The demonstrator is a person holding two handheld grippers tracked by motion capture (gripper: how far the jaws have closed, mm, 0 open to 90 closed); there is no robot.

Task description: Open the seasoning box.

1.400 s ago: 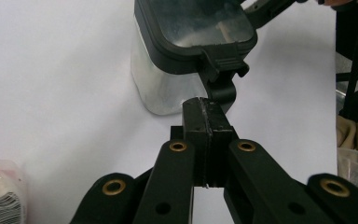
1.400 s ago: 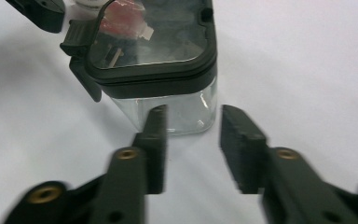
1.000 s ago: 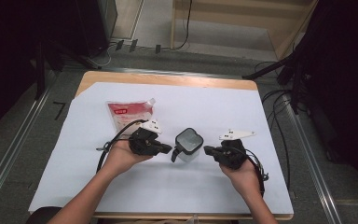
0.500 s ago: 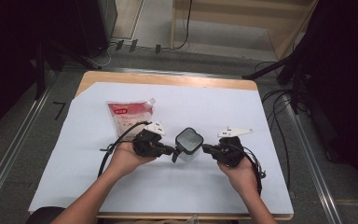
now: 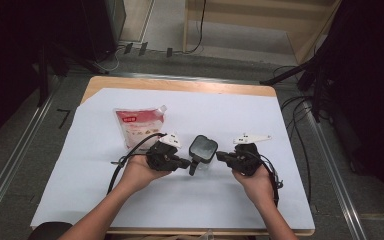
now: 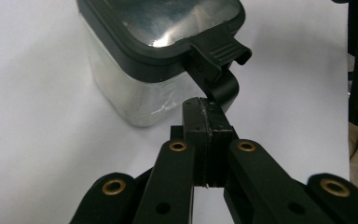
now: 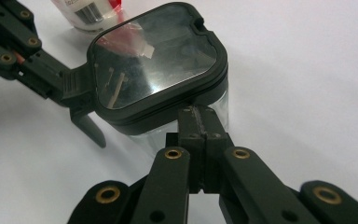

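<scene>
A clear square container (image 5: 202,148) with a black lid stands on the white sheet between my two grippers. My left gripper (image 5: 184,163) is shut with nothing between its jaws. In the left gripper view its tip (image 6: 204,106) rests against the hanging black latch (image 6: 220,63) of the lid, below the clear container wall (image 6: 130,95). My right gripper (image 5: 220,156) is also shut and empty. Its tip (image 7: 198,116) sits just under the lid's rim (image 7: 186,100) on the opposite side. The left gripper (image 7: 32,70) appears at the latch (image 7: 77,86) in the right gripper view.
A red and white pouch (image 5: 139,125) lies flat behind the left gripper, also visible as the pouch (image 7: 87,9) beyond the container. The white sheet (image 5: 280,200) covers a wooden table with its edges near. Cables trail from both grippers.
</scene>
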